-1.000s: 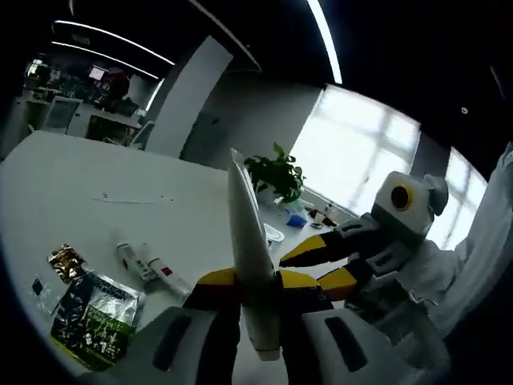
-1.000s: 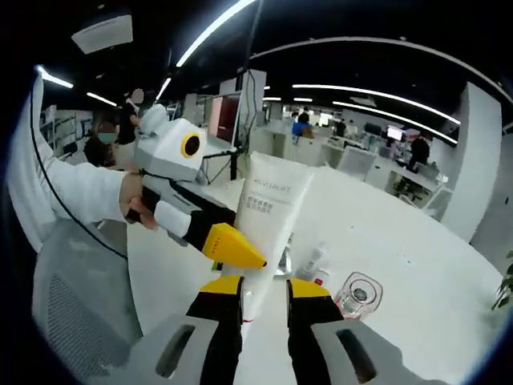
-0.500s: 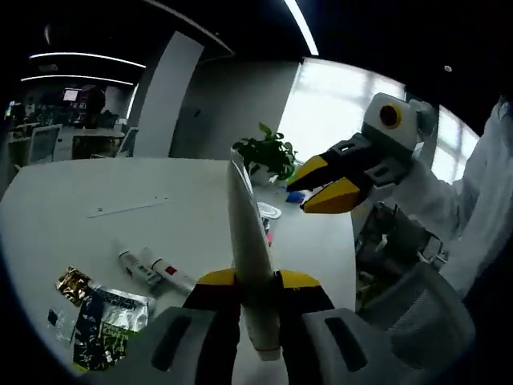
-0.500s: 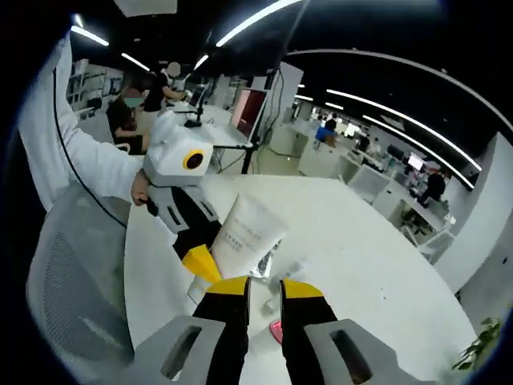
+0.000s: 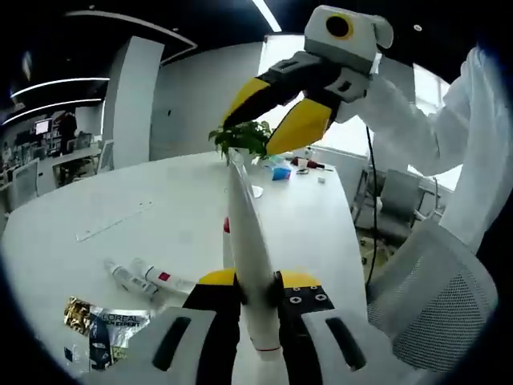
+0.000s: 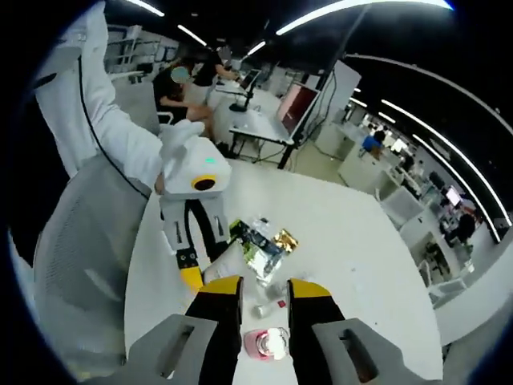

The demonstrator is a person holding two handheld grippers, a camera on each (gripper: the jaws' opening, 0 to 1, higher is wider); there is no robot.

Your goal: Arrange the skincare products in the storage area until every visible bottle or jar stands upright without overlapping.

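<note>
My left gripper (image 5: 250, 277) is shut on a long white tube (image 5: 243, 212), which I see edge-on rising between the jaws. In the right gripper view that gripper (image 6: 195, 271) hangs over the white table with the tube (image 6: 227, 261) under its yellow tips. My right gripper (image 6: 253, 298) is open with nothing between its jaws, high above the table. The left gripper view has it (image 5: 250, 135) above the tube's top, jaws spread and apart from the tube. Two small tubes (image 5: 144, 277) lie flat on the table. A clear jar with pink (image 6: 265, 343) stands below my right jaws.
Foil sachets (image 5: 103, 330) lie near the table's edge (image 6: 260, 239). A potted plant (image 5: 240, 138) and small items stand at the far end. A mesh chair (image 5: 433, 309) sits beside the table. A person's white sleeve (image 6: 104, 132) holds the left gripper.
My right gripper has pulled up and away from the white tube and now looks down from higher. The left gripper still holds the tube.
</note>
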